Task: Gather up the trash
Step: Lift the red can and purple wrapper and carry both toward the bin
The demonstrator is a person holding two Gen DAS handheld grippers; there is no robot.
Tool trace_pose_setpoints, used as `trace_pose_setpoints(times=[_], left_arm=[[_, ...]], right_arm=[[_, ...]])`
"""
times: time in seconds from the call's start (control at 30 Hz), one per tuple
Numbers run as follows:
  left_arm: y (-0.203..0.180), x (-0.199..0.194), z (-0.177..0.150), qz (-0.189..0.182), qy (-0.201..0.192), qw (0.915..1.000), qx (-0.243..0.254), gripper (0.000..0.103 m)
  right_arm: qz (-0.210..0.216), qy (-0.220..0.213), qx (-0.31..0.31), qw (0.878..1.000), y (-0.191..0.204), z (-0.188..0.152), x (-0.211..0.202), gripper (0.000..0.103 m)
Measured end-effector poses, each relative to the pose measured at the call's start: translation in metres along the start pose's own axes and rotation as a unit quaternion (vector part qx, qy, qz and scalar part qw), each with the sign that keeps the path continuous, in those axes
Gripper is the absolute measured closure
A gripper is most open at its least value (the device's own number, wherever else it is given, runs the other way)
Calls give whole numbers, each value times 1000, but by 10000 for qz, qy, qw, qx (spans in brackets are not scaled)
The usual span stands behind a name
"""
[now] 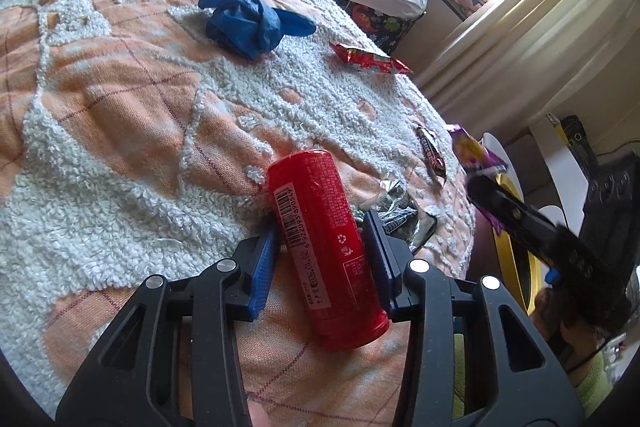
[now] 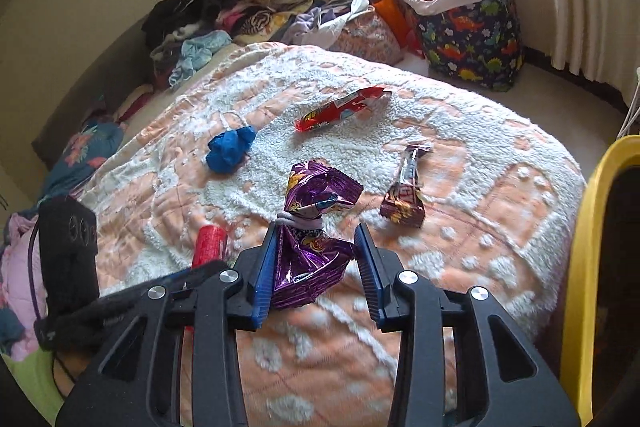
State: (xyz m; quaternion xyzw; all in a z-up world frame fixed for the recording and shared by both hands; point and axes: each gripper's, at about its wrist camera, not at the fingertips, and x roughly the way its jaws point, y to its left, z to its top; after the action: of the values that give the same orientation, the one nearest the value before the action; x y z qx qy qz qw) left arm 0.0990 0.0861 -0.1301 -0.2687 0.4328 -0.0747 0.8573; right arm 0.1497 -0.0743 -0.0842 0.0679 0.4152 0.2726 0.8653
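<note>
On bed [image 2: 460,147] — left claw [image 1: 320,247] grips red can [image 1: 324,251] | right claw [image 2: 316,259] grips purple wrapper [image 2: 308,259] | brown wrapper [image 2: 404,195] near

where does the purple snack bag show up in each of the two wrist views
Left wrist: the purple snack bag is at the right edge, beyond the bed corner, held in the right tongs.
Right wrist: lower centre, the purple snack bag sits between the tongs' blue pads.
Shared landmark: the blue crumpled glove on the blanket.

You see a red can [image 1: 326,247], a shiny purple wrapper [image 2: 310,251], a blue glove [image 1: 250,23] and an orange-and-white blanket [image 1: 120,107].
</note>
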Motion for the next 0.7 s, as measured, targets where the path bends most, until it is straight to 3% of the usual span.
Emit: trace_pose_setpoints(times=[0.7], left_arm=[[-30,-35,13,-130,-482,9986,193,73]], right_arm=[[-55,-293,-101,9995,-1,-14,-43,67]])
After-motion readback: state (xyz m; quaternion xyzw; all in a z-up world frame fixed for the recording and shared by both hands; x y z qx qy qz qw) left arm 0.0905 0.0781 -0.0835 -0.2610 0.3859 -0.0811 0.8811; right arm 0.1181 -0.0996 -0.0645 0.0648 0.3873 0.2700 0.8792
